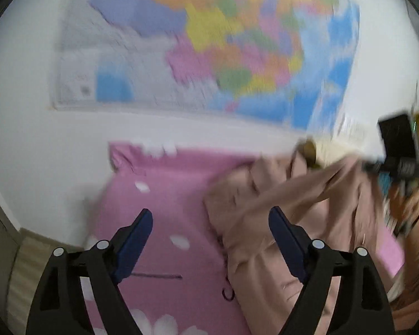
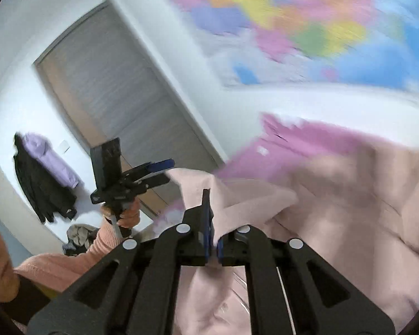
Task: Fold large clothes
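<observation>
A large pale pink garment [image 1: 287, 223] lies crumpled on a pink flowered bed sheet [image 1: 164, 201]. My left gripper [image 1: 211, 223] is open above the sheet; its right finger overlaps the garment's edge and nothing is held. My right gripper [image 2: 212, 223] is shut on a fold of the garment [image 2: 335, 209] and lifts it, stretching the cloth upward. In the left wrist view the right gripper [image 1: 368, 166] shows at the far right, pulling a strip of cloth. In the right wrist view the left gripper [image 2: 162, 171] is seen from the side, held up, empty.
A coloured wall map [image 1: 223, 42] hangs above the bed. A grey door [image 2: 120, 92] stands to the left, with dark and lilac clothes [image 2: 44, 173] hung beside it. The person's face and pink-sleeved arm [image 2: 69, 262] are at lower left.
</observation>
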{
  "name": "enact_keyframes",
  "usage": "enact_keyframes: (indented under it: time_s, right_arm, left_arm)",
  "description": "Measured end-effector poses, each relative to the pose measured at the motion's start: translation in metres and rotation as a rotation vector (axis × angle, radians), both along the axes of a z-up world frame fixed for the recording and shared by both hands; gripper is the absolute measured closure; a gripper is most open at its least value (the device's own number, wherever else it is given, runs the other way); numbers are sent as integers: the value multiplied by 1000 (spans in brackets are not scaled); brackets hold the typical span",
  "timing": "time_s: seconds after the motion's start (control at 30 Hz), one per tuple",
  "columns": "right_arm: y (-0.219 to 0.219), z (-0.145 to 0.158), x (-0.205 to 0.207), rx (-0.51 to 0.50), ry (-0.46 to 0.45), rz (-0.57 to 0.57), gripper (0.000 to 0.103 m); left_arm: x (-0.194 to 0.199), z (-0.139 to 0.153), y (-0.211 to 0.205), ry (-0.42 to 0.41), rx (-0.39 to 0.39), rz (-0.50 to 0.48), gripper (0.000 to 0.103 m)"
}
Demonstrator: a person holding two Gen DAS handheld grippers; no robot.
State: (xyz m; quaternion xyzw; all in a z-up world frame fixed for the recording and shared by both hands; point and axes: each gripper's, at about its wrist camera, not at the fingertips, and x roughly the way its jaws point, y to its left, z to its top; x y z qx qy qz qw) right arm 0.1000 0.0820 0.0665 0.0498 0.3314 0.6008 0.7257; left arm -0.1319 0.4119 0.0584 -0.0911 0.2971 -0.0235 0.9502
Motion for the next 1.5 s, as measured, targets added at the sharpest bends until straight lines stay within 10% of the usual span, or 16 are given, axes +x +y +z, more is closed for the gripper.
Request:
enact_keyframes:
  time_s: [0.2, 0.23, 0.3, 0.47, 0.67, 0.7, 0.8, 1.0, 1.1, 1.17, 1.23, 1.5]
  right_arm:
    - [-64, -86, 40, -213, 191, -165, 78]
    - [-78, -102, 45, -252, 205, -231, 62]
    - [-96, -110, 44, -268, 199, -342, 37]
    - [-128, -111, 8, -168, 120, -358, 16]
    - [-95, -134, -17, -243, -9, -322, 16]
    - [-89, -138, -13, -248, -9, -327, 22]
    - [-82, -141, -2, -168, 94, -266, 84]
    - [-154, -86, 22, 92, 188, -353, 91]
    - [-176, -90, 45, -20, 219, -511, 80]
    - [-180, -111, 62, -111, 307, -593, 51]
    - [-181, -131, 67, -154, 342, -623, 50]
    - [-186, -138, 21, -117, 196, -607, 14]
  left_arm:
    - [55, -68, -60, 169, 92, -124, 26]
    - [65, -77, -69, 196, 102, -142, 27]
    - [80, -91, -81, 233, 125, -157, 29]
    - [99, -96, -79, 257, 81, -149, 40]
    - [108, -87, -89, 224, 84, -151, 45]
    - [111, -86, -94, 226, 89, -163, 46]
    - [118, -87, -106, 232, 111, -177, 49]
    - [120, -88, -114, 231, 118, -194, 50]
    - [122, -90, -116, 233, 121, -202, 50]
    - [129, -97, -117, 262, 121, -195, 50]
    - [135, -106, -120, 296, 133, -189, 50]
    - [126, -101, -117, 274, 127, -245, 48]
